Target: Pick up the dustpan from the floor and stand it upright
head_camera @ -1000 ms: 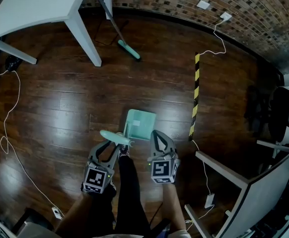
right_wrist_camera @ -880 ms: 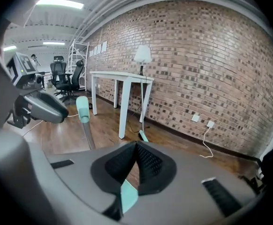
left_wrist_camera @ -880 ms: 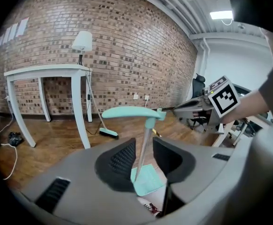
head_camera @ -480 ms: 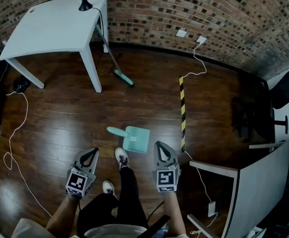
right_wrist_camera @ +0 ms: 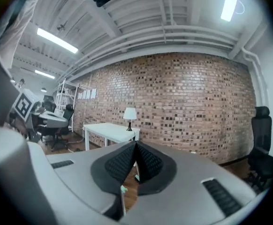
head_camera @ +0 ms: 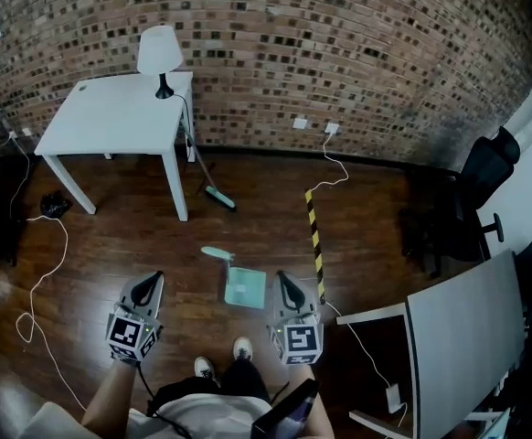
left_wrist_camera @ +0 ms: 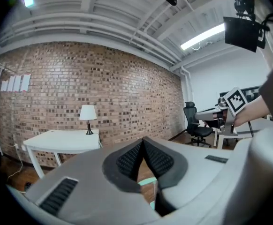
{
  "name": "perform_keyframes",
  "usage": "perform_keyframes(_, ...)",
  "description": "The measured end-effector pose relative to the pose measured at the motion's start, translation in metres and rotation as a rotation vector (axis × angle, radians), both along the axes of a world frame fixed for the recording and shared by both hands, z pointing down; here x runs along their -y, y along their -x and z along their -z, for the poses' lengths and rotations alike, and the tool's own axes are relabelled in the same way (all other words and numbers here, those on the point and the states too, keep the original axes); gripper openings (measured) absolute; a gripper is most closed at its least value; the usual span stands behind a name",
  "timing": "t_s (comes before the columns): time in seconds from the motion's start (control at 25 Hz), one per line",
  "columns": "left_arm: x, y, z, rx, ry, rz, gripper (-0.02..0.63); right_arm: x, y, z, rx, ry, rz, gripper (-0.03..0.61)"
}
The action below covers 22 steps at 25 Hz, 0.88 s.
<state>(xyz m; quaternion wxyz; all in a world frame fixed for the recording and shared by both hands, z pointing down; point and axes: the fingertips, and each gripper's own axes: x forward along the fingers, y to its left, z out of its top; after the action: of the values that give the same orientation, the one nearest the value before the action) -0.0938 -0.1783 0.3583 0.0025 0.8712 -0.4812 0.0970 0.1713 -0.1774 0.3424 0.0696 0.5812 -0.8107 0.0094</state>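
Just beside the striped floor tape [head_camera: 313, 236], the mint dustpan [head_camera: 246, 288] rests on the wooden floor [head_camera: 111, 236], apparently standing with its handle up. The left gripper [head_camera: 152, 279] and right gripper [head_camera: 284, 281] hover near it, jaws closed and empty. The task looks finished.

Dustpan [left_wrist_camera: 147, 180] mostly hidden behind left gripper [left_wrist_camera: 142, 143]; broom [head_camera: 218, 197] top behind table [head_camera: 111, 117].

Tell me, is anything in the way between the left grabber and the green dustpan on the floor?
Nothing visible is. In the head view, only bare dark wooden floor shows between the shut, empty left gripper and the mint-green plastic dustpan.
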Motion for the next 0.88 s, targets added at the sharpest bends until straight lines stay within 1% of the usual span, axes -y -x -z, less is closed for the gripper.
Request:
perform_keyframes(0.12, -0.013, -0.008, 0.033, 0.01, -0.039, 0.006, 0.0, -0.016, -0.009, 0.043, 0.098, -0.048, -0.006, -0.018)
perform_keyframes(0.2, -0.019, -0.011, 0.054, 0.018, -0.072, 0.015, 0.0, -0.025, -0.012, 0.065, 0.114, -0.08, 0.001, -0.018)
perform_keyframes(0.32, -0.024, -0.019, 0.08, 0.018, -0.113, 0.04, 0.0, -0.03, -0.019, 0.085, 0.09, -0.109, 0.025, -0.018)
perform_keyframes(0.44, -0.026, -0.028, 0.092, 0.021, -0.136, 0.058, 0.0, -0.038, -0.025, 0.09, 0.044, -0.113, 0.047, -0.018)
perform_keyframes(0.56, -0.026, -0.031, 0.094, -0.001, -0.137, 0.081, 0.002, -0.042, -0.027, 0.092, 0.019, -0.095, 0.059, -0.018)
perform_keyframes(0.64, -0.028, -0.034, 0.094, -0.004, -0.137, 0.083, 0.002, -0.043, -0.029, 0.092, 0.008, -0.102, 0.063, -0.018)
perform_keyframes(0.76, -0.03, -0.037, 0.091, 0.002, -0.139, 0.077, 0.002, -0.043, -0.03, 0.091, 0.017, -0.103, 0.053, -0.018)
perform_keyframes(0.88, -0.034, -0.034, 0.091, 0.003, -0.131, 0.081, 0.002, -0.042, -0.033, 0.089, 0.026, -0.134, 0.038, -0.018)
